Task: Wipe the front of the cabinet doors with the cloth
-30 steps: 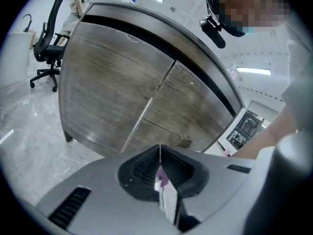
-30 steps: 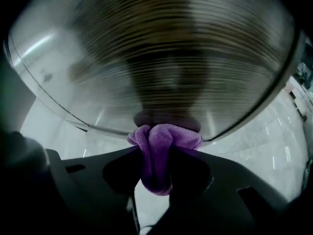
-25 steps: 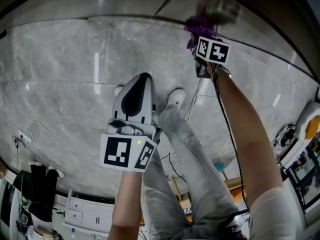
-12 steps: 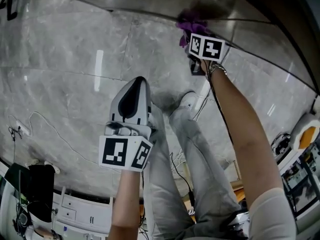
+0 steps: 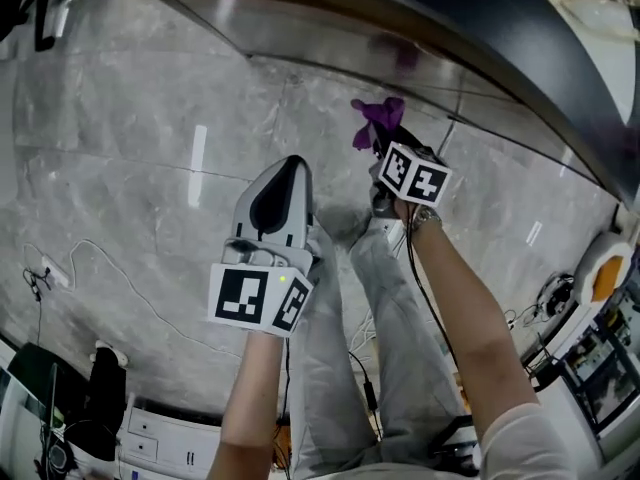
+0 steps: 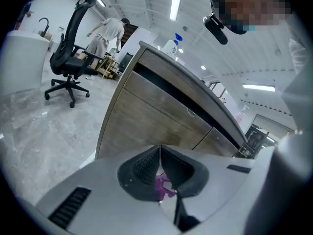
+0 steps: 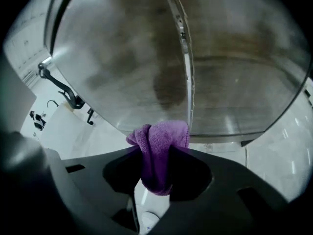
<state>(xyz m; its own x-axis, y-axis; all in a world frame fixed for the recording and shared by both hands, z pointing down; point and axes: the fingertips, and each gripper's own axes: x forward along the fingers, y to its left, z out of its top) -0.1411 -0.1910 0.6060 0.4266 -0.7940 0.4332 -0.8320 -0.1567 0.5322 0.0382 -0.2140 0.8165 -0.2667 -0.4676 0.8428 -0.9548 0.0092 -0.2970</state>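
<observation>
Grippers above the grey stone floor (image 5: 120, 158): at left, we hold our left gripper (image 5: 291, 165) with its jaws pressed together on nothing; at right, our right gripper (image 5: 386, 140) clamps the bunched purple cloth (image 5: 377, 116) near the foot of the cabinet doors (image 7: 142, 58).

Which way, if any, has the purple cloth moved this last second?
Yes: the purple cloth has drawn back off the cabinet door, out over the floor.

Right tool (image 5: 388, 148) and purple cloth (image 5: 377, 119) now drawn back, off the cabinet door (image 5: 330, 28).
</observation>
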